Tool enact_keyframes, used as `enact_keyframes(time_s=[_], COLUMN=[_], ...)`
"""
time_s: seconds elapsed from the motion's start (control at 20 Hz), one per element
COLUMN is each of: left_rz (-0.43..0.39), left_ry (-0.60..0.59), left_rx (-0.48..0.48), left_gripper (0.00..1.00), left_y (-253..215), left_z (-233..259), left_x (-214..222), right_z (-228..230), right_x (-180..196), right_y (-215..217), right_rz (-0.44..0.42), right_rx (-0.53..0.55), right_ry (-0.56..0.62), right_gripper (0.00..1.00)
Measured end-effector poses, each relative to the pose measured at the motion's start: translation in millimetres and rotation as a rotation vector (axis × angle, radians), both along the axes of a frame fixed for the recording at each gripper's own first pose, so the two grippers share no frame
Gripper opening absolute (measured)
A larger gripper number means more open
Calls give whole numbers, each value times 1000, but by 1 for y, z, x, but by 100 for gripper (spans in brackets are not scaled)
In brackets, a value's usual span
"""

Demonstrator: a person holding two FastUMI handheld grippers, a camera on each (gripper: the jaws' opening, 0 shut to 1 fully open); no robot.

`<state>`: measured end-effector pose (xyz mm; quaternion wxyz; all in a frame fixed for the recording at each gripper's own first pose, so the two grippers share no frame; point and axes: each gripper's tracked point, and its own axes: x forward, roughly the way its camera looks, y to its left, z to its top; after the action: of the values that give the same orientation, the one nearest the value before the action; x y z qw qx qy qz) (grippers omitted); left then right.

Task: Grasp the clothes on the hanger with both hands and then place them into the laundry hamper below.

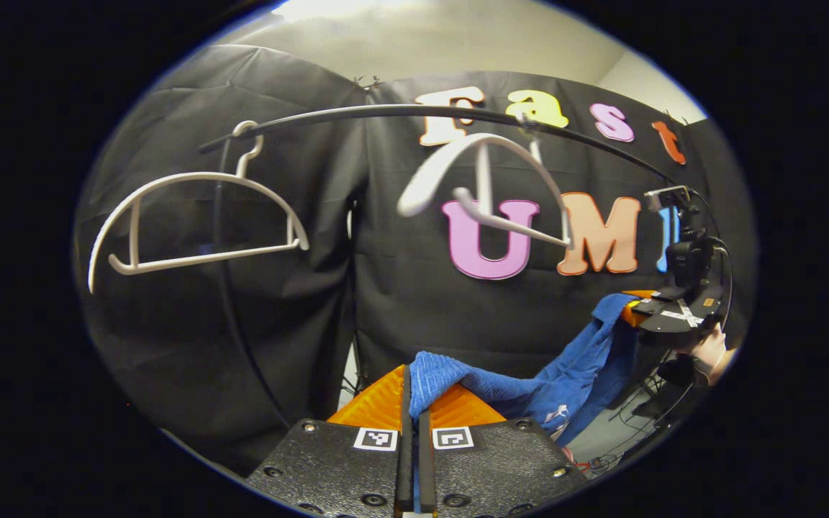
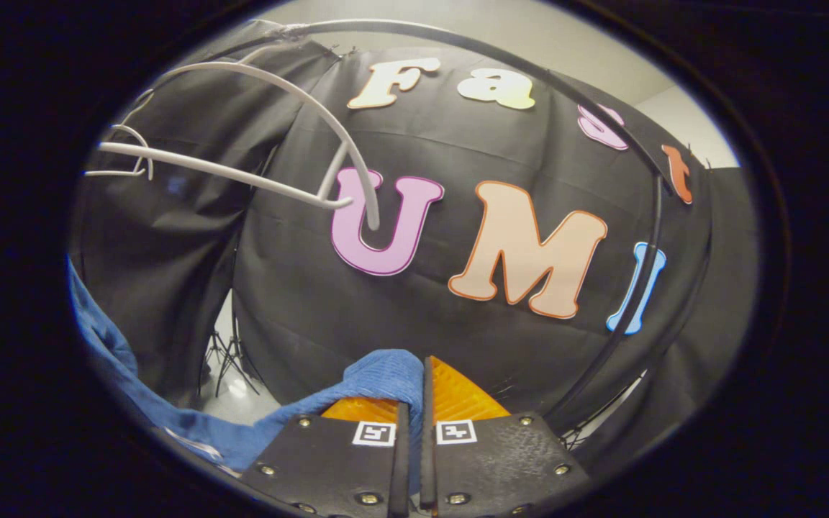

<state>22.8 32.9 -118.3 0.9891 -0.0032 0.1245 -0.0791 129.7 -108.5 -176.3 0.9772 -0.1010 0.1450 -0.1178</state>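
Note:
A blue garment stretches between both grippers, off its hanger. My left gripper is shut on one end of it, cloth bunched over its fingers. In the left gripper view the other gripper sits at the right, held by a hand, with the garment's far end in it. In the right gripper view my right gripper is shut on the blue garment, which trails off to the lower left. Two bare white hangers hang from the black rail above. The hamper is out of sight.
The black rail's upright curves down at the right in the right gripper view, close to my right gripper. A white hanger hangs up and to the left there. Tripod legs stand on the pale floor behind the cloth wall.

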Motion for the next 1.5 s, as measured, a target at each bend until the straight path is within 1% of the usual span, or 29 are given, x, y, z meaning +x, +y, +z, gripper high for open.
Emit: enact_keyframes(time_s=[0.15,0.25,0.4,0.65,0.8,1.05,1.2,1.5], left_rz=[-92,-152,-230,-315,-354,-395,-413,-429], left_ry=[-15,-29,-36,2,45,124,175,300], left_rx=[-8,-20,-51,-83,-86,-46,-29,18], left_gripper=[4,4,4,4,4,4,4,4], left_y=[-40,-66,-105,-149,-170,-188,-193,-193], left_z=[3,7,9,-7,-26,-68,-90,-149], left_x=[3,8,19,25,23,18,19,8], right_z=[7,10,10,-14,-35,-80,-108,-161], right_x=[-18,-21,-38,-64,-73,-88,-98,-120], right_y=[8,10,15,27,25,22,16,14], right_rz=[15,27,55,89,88,75,62,53], right_rx=[23,31,27,49,62,79,100,138], right_ry=[-8,-11,-1,50,93,181,234,352], right_gripper=[6,7,7,6,6,7,7,6])
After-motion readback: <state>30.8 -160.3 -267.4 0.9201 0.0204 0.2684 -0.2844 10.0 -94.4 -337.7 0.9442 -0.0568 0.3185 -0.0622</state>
